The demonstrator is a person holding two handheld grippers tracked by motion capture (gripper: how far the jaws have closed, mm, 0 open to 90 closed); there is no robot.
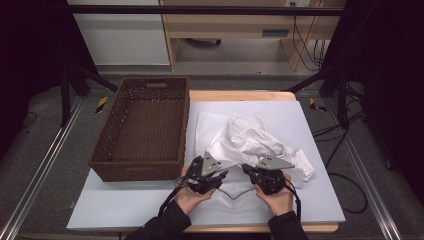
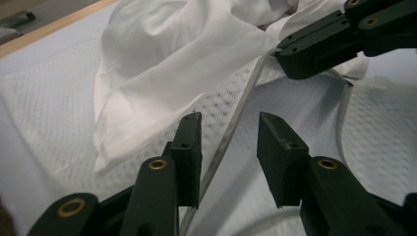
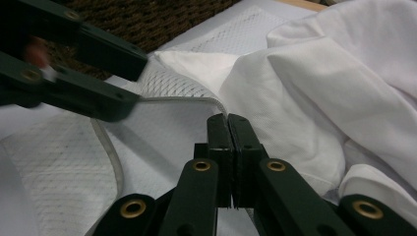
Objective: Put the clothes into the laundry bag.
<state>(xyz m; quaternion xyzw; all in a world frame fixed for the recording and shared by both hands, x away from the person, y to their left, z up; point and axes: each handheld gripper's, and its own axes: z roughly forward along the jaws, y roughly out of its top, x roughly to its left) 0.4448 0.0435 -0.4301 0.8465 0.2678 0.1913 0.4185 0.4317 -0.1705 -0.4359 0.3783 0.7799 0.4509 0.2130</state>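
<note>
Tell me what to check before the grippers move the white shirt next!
1. Right gripper shut on the white garment's trim edge: ok, jaws closed at the trim.
2. Left gripper open: ok, jaws apart over the mesh fabric.
3. Left gripper gripping cloth: not ok, nothing pinched yet.
4. Wicker basket empty and beside the garment: ok.
5. Garment spread flat: not ok, bunched on the white board.
6. Firmness of the right grip: cannot tell.

Basket [image 1: 140, 130] sat left on your table [image 1: 320, 200], garment [image 1: 250, 140] right beside it, your grippers side by side at its near edge.
</note>
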